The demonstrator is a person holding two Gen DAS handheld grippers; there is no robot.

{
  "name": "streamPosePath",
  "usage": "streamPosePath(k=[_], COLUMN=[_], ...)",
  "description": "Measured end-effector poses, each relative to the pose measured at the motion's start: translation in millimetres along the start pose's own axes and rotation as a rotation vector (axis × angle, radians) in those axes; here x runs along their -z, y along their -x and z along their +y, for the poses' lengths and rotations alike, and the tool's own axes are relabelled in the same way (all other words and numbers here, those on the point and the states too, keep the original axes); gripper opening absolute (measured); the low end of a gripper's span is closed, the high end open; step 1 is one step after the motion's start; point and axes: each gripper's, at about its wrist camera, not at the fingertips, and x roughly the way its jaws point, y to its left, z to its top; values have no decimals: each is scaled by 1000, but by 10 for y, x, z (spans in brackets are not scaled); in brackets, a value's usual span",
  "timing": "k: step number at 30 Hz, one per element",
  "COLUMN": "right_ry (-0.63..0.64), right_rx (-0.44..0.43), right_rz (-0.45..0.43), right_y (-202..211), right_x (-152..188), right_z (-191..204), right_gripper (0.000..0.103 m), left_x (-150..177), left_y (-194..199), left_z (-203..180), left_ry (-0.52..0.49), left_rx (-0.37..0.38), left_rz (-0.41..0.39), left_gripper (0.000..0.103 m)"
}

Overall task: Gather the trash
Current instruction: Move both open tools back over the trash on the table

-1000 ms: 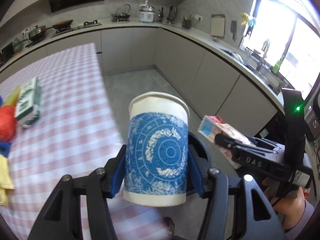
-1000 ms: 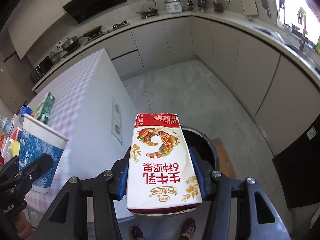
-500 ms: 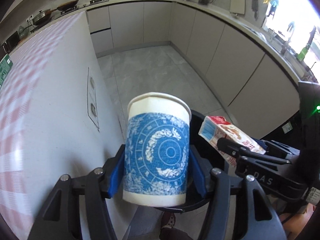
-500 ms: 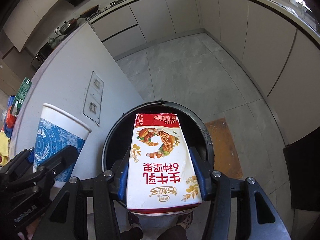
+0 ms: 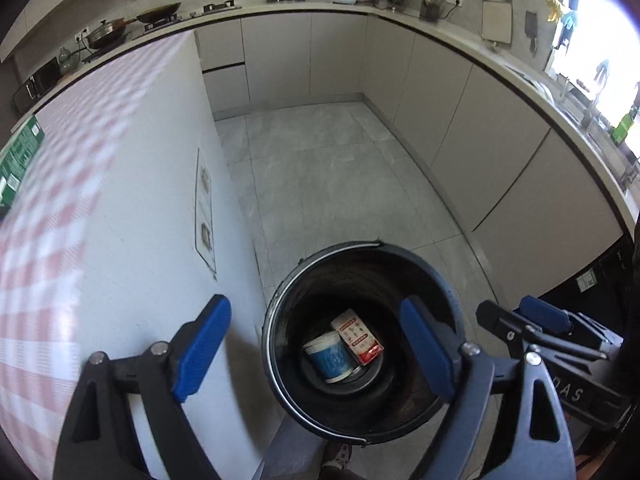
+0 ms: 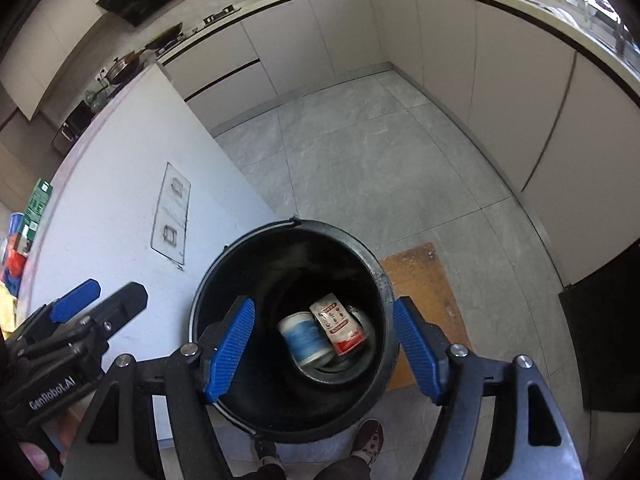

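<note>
While both our grippers hang over the black bucket (image 5: 276, 344), their jaws have just been opening and now stand apart with nothing between them: the left gripper (image 5: 316, 350) wide, the right gripper (image 6: 324, 348) less so. At the bucket's bottom lie the blue-patterned paper cup (image 5: 330, 358) and, touching its right side, the red-and-white milk carton (image 5: 358, 336), its print too small to read. Left of the bucket, more items remain on the checked counter (image 5: 60, 184), so we judge collecting unfinished; "GenRobot.AI" marks the left gripper's body in the right wrist view.

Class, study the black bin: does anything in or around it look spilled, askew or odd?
Nothing stands out. The paper cup and milk carton lie tipped at the bottom of the black bin; no spill shows.
</note>
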Motion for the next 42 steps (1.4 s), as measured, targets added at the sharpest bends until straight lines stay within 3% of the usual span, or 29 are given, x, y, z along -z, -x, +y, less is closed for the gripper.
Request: streamPosePath(k=[9, 16, 25, 42], right_ry=[-69, -110, -30, 143], right_rx=[74, 87, 26, -91], right_rz=[-101, -172, -219, -203], right_y=[838, 1376, 1549, 1103], right_x=[46, 164, 321, 535], right_z=[262, 641, 1618, 3505], right_gripper=[74, 79, 81, 83], left_x=[-89, -100, 43, 392], left_y=[761, 1096, 1418, 1617], left_z=[10, 277, 1106, 2929], left_ry=[-38, -71, -28, 136], left_rx=[146, 177, 100, -98], left_rz=[-67, -118, -159, -188], left_gripper=[88, 88, 88, 88])
